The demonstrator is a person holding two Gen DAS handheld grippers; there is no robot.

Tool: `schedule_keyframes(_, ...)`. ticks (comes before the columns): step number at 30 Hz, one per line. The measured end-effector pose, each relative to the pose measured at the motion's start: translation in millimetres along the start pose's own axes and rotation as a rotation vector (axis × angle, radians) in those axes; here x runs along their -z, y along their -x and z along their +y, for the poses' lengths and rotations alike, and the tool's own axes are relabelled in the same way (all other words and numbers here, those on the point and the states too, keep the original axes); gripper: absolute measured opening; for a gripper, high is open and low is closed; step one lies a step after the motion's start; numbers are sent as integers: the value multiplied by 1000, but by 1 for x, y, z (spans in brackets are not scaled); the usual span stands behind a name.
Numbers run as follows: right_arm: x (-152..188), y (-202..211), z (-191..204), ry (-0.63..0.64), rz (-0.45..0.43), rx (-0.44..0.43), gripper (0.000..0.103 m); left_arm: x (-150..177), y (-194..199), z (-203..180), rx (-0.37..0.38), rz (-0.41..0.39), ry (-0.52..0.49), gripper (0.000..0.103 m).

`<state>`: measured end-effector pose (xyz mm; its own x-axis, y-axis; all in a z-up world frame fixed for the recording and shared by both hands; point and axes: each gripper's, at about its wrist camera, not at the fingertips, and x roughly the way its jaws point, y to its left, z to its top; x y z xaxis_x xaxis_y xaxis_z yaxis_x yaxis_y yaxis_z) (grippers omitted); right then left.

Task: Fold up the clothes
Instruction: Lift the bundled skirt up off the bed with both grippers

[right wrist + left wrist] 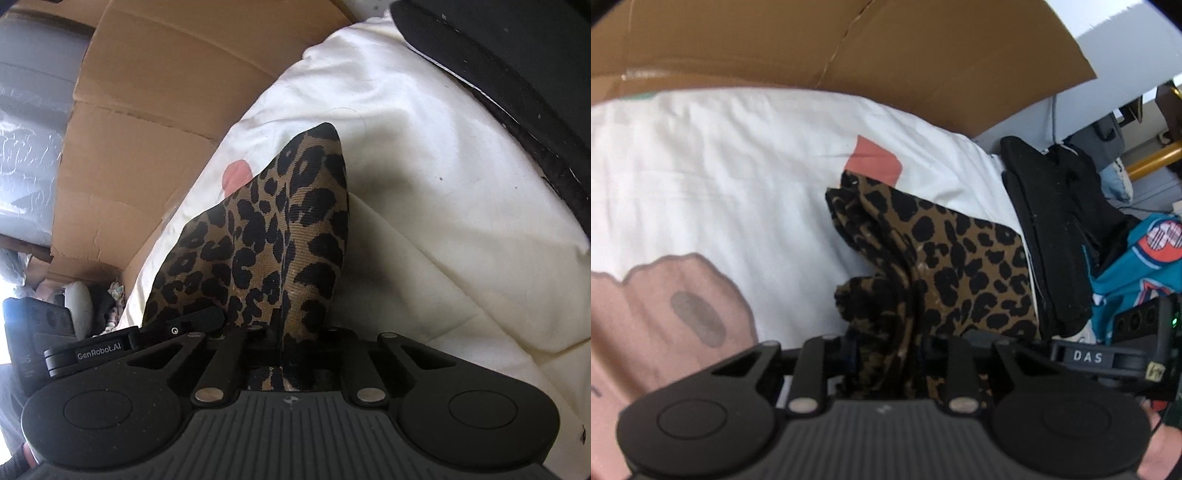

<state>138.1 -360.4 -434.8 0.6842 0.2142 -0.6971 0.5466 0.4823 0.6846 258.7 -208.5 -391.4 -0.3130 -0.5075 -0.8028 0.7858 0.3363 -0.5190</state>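
A leopard-print garment (945, 266) lies bunched on a white sheet (720, 177); its near end is gathered into a thick fold. My left gripper (886, 354) is shut on that bunched fold, the cloth running down between its jaws. In the right wrist view the same leopard-print garment (273, 236) rises as a pointed flap over the white bedding (424, 184). My right gripper (291, 350) is shut on its lower edge. The fingertips of both grippers are hidden by the fabric.
A brown cardboard sheet (849, 44) stands behind the bed. Black clothes (1056, 229) and a teal printed garment (1145, 266) are piled to the right. The sheet carries pink printed patches (665, 314). A dark garment (517, 85) lies at the bedding's upper right.
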Motion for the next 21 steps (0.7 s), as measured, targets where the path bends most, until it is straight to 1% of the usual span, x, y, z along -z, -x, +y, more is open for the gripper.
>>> schedule_keyframes(5, 0, 9, 24, 79, -1, 20, 6, 6, 22, -16, -73, -37, -19, 27)
schedule_keyframes(8, 0, 19, 37, 118, -2, 18, 6, 8, 40, -27, -98, -63, -20, 27)
schedule_keyframes(14, -4, 54, 70, 192, -16, -1, 6, 11, 82, -52, -141, -104, -13, 27)
schedule_keyframes(21, -8, 96, 109, 276, -32, -25, 6, 10, 138, -97, -203, -139, -29, 26)
